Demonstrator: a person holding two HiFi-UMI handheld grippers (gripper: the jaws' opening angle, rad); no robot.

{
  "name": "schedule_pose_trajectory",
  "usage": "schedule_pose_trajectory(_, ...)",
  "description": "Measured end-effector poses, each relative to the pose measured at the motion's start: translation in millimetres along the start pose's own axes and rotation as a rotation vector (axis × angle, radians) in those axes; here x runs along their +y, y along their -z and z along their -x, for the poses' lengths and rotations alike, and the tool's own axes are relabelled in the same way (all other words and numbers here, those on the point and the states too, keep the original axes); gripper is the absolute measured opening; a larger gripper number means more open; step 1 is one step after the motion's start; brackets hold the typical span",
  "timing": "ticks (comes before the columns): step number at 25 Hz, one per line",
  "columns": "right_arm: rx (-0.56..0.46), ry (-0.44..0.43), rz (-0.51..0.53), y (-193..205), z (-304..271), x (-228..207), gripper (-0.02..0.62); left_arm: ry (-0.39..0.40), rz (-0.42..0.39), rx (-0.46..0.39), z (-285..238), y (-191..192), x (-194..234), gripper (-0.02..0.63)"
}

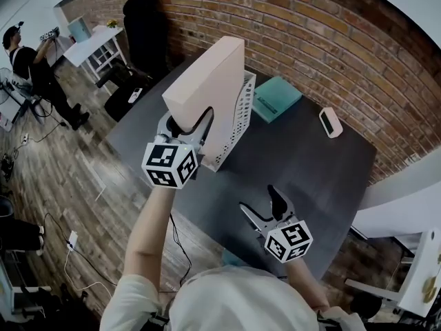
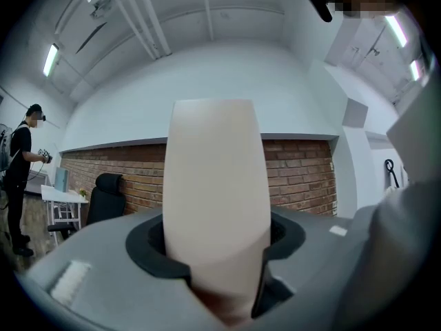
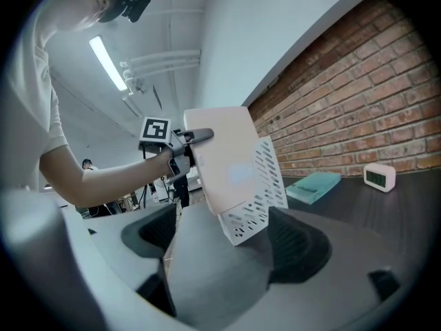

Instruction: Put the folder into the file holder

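Observation:
A thick pale pink folder stands upright and tilted, and my left gripper is shut on its near lower edge. In the left gripper view the folder fills the gap between the jaws of the left gripper. Its lower end sits in the white perforated file holder on the dark table. My right gripper hovers open and empty over the table's near side. The right gripper view shows the right gripper, the folder and the file holder ahead.
A teal book and a small white clock lie behind the holder near the brick wall. A black chair stands at the table's far left. A person stands by a white shelf.

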State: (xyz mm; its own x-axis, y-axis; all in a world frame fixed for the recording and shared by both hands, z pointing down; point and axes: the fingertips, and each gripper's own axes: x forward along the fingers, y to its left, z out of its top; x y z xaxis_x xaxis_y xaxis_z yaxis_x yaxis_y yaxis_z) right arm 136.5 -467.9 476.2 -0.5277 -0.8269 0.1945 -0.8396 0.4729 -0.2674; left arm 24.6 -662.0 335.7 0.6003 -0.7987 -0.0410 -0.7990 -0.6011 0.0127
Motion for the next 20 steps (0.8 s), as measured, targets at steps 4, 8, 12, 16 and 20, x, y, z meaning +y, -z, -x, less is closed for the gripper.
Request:
schedule_pose_trajectory(4, 0.018, 0.008, -0.013, 5, 0, -9, 0.416, 0.009, -0.004, -0.001, -20, 1, 0, 0.272)
schedule_pose_trajectory(8, 0.032, 0.021, -0.023, 11, 0, -16, 0.416, 0.013, 0.004, -0.01, -32, 3, 1, 0.272)
schedule_pose_trajectory(12, 0.037, 0.025, -0.029, 14, -1, -21, 0.416, 0.012, 0.02, -0.024, -34, 11, 1, 0.272)
schedule_pose_trajectory(16, 0.037, 0.03, -0.031, 14, -3, -24, 0.416, -0.008, 0.022, -0.011, -34, 31, -3, 0.272)
schedule_pose_trajectory(20, 0.039, 0.035, -0.032, 15, -4, -27, 0.416, -0.043, 0.032, -0.007, -32, 53, -5, 0.272)
